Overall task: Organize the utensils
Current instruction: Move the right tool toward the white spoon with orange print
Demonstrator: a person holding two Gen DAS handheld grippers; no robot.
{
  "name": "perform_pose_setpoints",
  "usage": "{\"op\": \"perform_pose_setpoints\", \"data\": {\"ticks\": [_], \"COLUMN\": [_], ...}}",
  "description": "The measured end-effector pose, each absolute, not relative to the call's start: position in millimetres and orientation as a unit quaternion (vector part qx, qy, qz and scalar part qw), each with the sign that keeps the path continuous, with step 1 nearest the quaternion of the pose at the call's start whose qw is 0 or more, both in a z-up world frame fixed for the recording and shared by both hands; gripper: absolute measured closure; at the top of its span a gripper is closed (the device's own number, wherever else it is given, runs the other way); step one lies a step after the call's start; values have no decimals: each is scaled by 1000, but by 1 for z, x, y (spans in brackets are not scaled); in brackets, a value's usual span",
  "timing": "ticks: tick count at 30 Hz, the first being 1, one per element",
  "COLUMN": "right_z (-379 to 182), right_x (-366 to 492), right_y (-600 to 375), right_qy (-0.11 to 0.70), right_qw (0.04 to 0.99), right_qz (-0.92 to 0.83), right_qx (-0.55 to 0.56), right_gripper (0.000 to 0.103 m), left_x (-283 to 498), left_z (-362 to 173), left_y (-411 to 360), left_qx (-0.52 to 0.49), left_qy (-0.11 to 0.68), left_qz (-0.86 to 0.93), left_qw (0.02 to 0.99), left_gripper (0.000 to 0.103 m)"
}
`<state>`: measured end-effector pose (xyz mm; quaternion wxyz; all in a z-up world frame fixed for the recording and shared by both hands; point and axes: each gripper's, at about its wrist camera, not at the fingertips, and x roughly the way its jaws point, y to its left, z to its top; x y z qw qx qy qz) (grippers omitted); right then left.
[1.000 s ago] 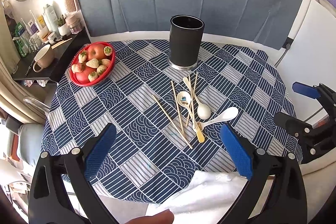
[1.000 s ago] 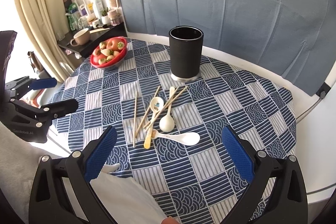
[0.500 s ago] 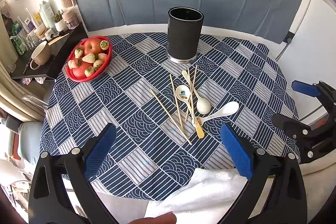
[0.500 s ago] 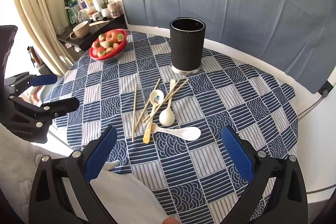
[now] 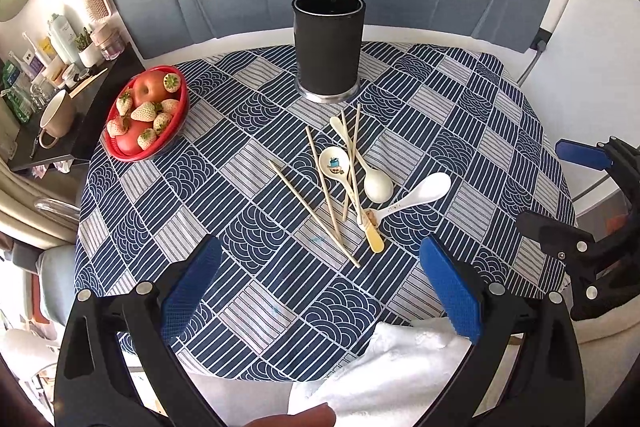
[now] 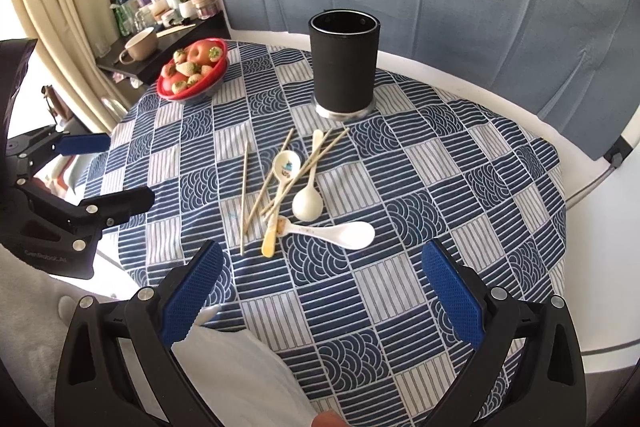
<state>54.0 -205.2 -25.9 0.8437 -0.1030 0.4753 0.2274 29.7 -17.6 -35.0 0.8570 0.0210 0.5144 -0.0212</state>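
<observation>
A matt black cylindrical holder (image 5: 327,43) with a shiny metal base ring is standing on a woven navy-and-white patterned cloth (image 5: 248,227). Glossy white ceramic-looking spoons (image 5: 416,193) are lying among pale, matt wooden chopsticks (image 5: 312,211). A glossy red plastic-looking bowl (image 5: 182,115) is catching light. Textured blue pads (image 6: 452,299) are lining black matt gripper fingers.

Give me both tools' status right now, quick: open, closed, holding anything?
Left tool: open, holding nothing, above the near edge of the table.
Right tool: open, holding nothing, short of the spoons and chopsticks.
</observation>
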Motion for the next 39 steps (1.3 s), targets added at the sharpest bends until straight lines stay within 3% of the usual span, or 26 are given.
{"op": "perform_pose_setpoints", "data": {"ticks": [12,30,32,34,39], "right_z": [-56,-117,-123,-131,-153], "right_x": [71,104,108,114,128], "right_y": [-223,-251,-249,-247,-246], "right_qy": [520,589,592,595,608], "right_qw": [824,789,786,783,773], "right_qz": [215,171,173,176,178], "right_qx": [-71,-45,-46,-46,-24], "right_gripper": [8,9,12,29,36], "left_x": [54,84,84,85,88], "left_z": [-58,-133,-137,-141,-149], "left_y": [-40,-46,-46,-46,-41], "left_qx": [43,52,60,66,65], "left_qy": [542,608,611,614,623], "left_qz": [-74,-104,-102,-100,-96], "left_qw": [836,785,783,780,773], "left_gripper": [6,6,6,6,6]}}
